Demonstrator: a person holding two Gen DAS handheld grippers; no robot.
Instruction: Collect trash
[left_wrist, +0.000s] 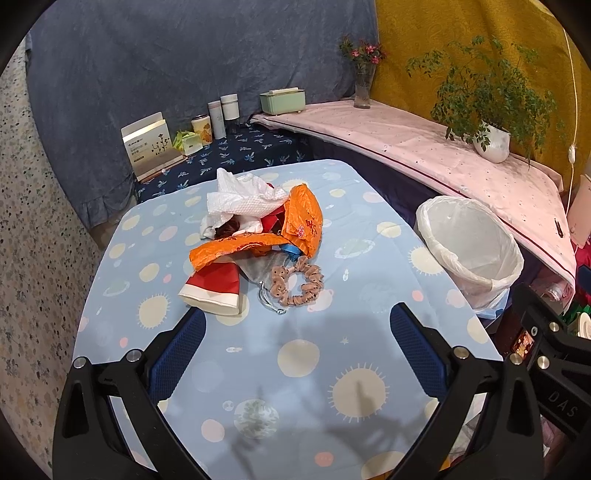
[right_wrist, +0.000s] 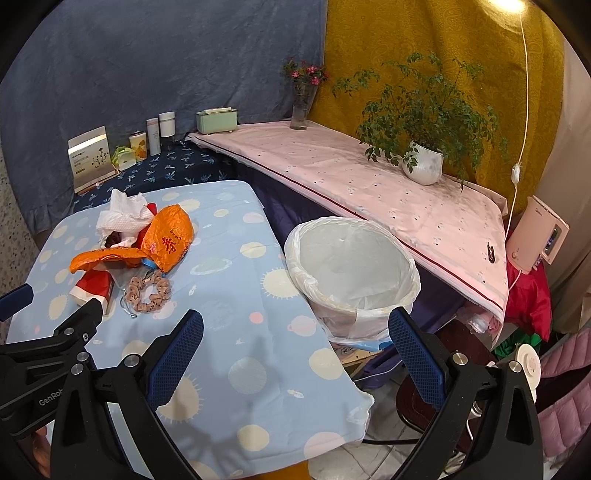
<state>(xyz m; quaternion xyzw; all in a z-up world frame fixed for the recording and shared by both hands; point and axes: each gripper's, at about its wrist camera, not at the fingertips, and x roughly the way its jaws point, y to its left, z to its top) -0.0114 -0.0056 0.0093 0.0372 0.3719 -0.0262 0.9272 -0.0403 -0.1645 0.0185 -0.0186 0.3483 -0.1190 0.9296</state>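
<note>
A heap of trash lies on the blue planet-print table (left_wrist: 288, 369) (right_wrist: 258, 350): a crumpled white paper towel (left_wrist: 240, 197) (right_wrist: 123, 216), an orange plastic bag (left_wrist: 295, 221) (right_wrist: 166, 240), a red and white carton (left_wrist: 212, 290) (right_wrist: 92, 288) and a clear film wrapper. A brown dotted scrunchie (left_wrist: 297, 282) (right_wrist: 147, 291) lies at the heap's near edge. A white-lined bin (left_wrist: 469, 243) (right_wrist: 351, 273) stands beside the table on the right. My left gripper (left_wrist: 295, 321) is open above the table, short of the heap. My right gripper (right_wrist: 295, 326) is open too, between table edge and bin.
A pink-covered shelf (right_wrist: 369, 177) holds a potted plant (right_wrist: 421, 162), a flower vase (right_wrist: 301, 107) and a green box (right_wrist: 216, 120). Jars and a card stand (left_wrist: 149, 146) sit on a dark blue shelf behind the table. A pink device (right_wrist: 539, 236) and red cloth lie at far right.
</note>
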